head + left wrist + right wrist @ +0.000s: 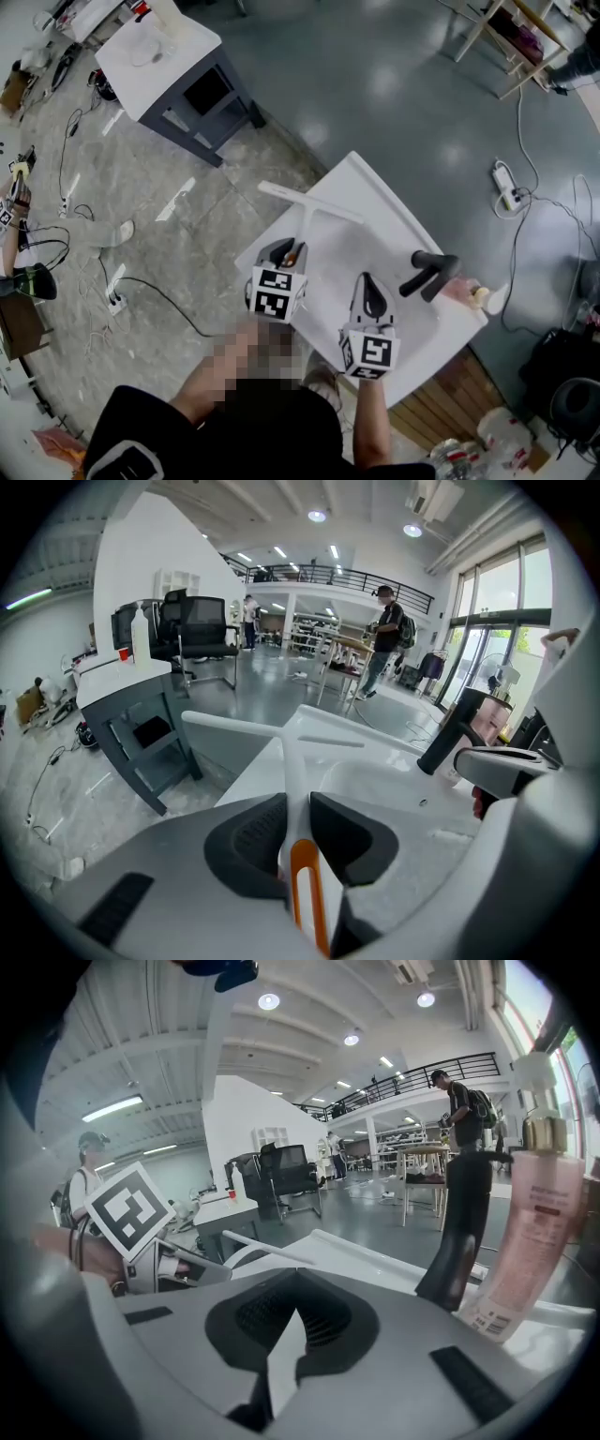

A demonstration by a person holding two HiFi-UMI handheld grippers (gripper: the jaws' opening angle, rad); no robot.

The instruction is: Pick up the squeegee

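The squeegee (309, 208) is white and T-shaped, with an orange inlay in its handle. Its blade reaches over the far left part of the white sink counter (380, 202). My left gripper (289, 251) is shut on the handle. In the left gripper view the handle (298, 761) runs straight out between the two dark pads, which press on both its sides, and the left gripper (298, 822) holds it near the orange part. My right gripper (370, 286) hovers over the basin near the front edge; its jaws (292, 1321) meet at the tips with nothing between them.
A black faucet (429, 272) and a pink pump bottle (520, 1251) stand at the counter's right end. A grey table with a white top (159, 52) stands at the far left. Cables and a power strip (509, 192) lie on the floor.
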